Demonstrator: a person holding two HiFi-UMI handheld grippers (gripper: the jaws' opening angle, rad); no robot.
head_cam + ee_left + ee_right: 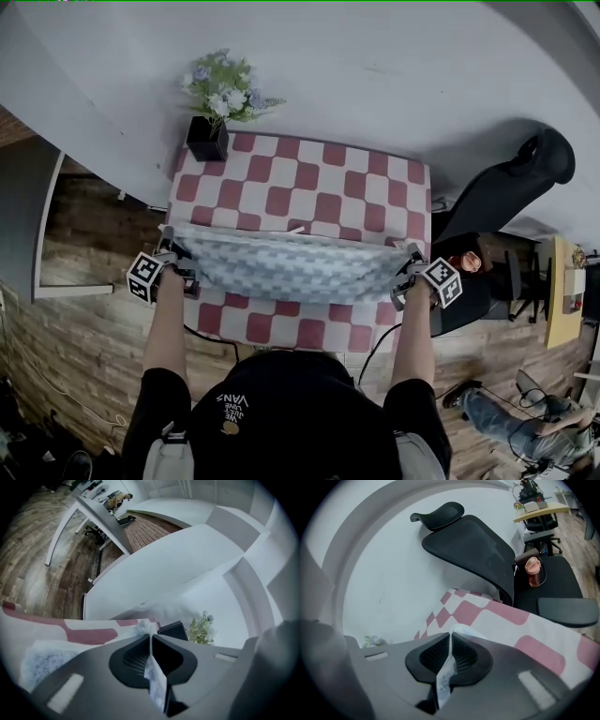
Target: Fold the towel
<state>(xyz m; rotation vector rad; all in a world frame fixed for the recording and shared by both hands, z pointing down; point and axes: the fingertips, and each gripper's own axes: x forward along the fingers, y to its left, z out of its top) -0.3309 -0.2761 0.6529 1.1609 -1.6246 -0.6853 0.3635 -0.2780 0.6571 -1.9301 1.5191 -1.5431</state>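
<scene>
Here, left claw (pixel 151 638) and right claw (pixel 450 638), two in all, clamp one towel (pixel 291 263).

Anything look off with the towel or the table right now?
Nothing stands out. The towel hangs between the left gripper and right gripper, each shut on one end, sagging slightly in the middle. The flower pot stands upright at the far corner of the tablecloth, apart from the towel.
</scene>
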